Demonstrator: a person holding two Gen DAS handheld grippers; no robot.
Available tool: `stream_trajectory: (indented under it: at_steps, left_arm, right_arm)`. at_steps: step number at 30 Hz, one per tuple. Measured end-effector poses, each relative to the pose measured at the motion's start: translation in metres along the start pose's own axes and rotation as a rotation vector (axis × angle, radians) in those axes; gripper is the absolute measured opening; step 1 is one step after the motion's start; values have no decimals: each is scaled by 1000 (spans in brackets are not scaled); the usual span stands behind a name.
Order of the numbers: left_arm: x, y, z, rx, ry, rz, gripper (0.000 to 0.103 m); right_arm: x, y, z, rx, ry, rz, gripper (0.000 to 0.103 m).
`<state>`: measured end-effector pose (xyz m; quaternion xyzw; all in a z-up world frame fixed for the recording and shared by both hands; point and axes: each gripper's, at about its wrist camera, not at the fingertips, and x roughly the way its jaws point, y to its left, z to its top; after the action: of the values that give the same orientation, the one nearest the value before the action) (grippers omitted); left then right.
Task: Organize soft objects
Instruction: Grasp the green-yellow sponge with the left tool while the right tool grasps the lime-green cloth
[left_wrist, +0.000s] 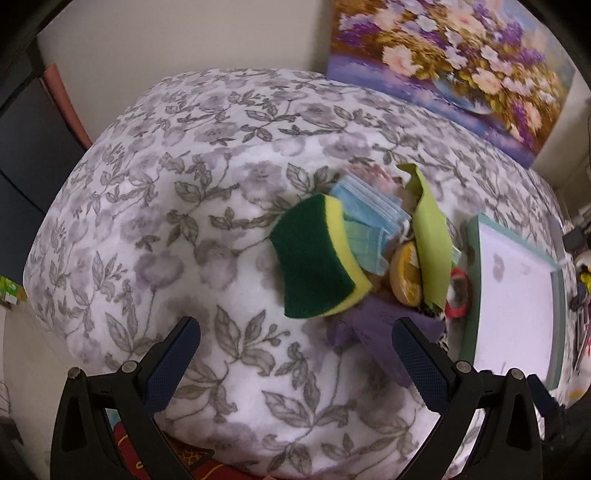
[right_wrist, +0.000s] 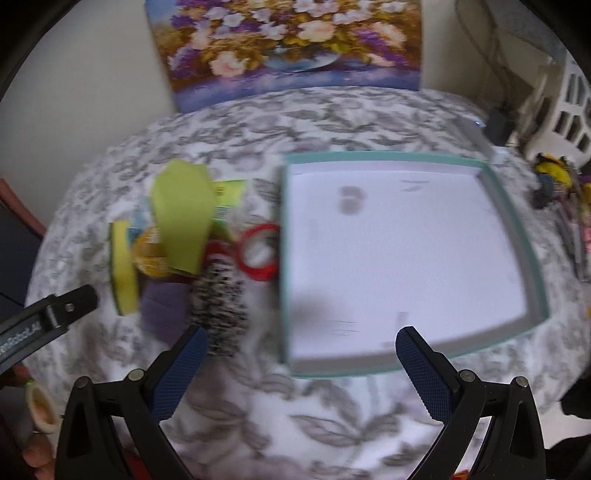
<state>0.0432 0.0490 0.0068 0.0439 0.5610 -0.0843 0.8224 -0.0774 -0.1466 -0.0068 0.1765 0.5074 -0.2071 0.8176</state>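
The left wrist camera sits just behind the left hand-held gripper (left_wrist: 295, 365) and looks forward and down over the desk (left_wrist: 155, 192), with the pile of soft things (left_wrist: 369, 258) close ahead and slightly to its right, and the teal-rimmed box (left_wrist: 474, 280) further right. The right wrist camera rides behind the right hand-held gripper (right_wrist: 299, 373), facing the same way, the box (right_wrist: 532, 240) directly ahead and the pile (right_wrist: 184, 251) ahead-left. Both views share pile, box and the flower painting (left_wrist: 450, 70) at the far edge; the right view is blurred.
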Motion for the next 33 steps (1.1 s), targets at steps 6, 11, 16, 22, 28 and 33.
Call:
stream_trajectory:
  at_steps: [6,11,16,22,28,33]
  left_arm:
    - [13,11,6,-68,31,-59,103]
    - [30,17,10,-111,68,-81,103]
    - [45,23,19,-196,109,-110,103]
    - [53,24,33,-254,125,-84,103]
    - [66,30,38,-304,153,-83,103]
    - [75,31,42,-324,172,-94,103]
  right_arm:
    - [7,31,-2,-33,-7,49,103]
    - [23,53,-1,-80,31,80,103]
    - [29,63,2,-101,31,61,103]
    - [30,65,16,-109,-22,40,103]
    - [33,65,35,-99,-72,69,103]
    - [42,69,47,-75,-75,109,100]
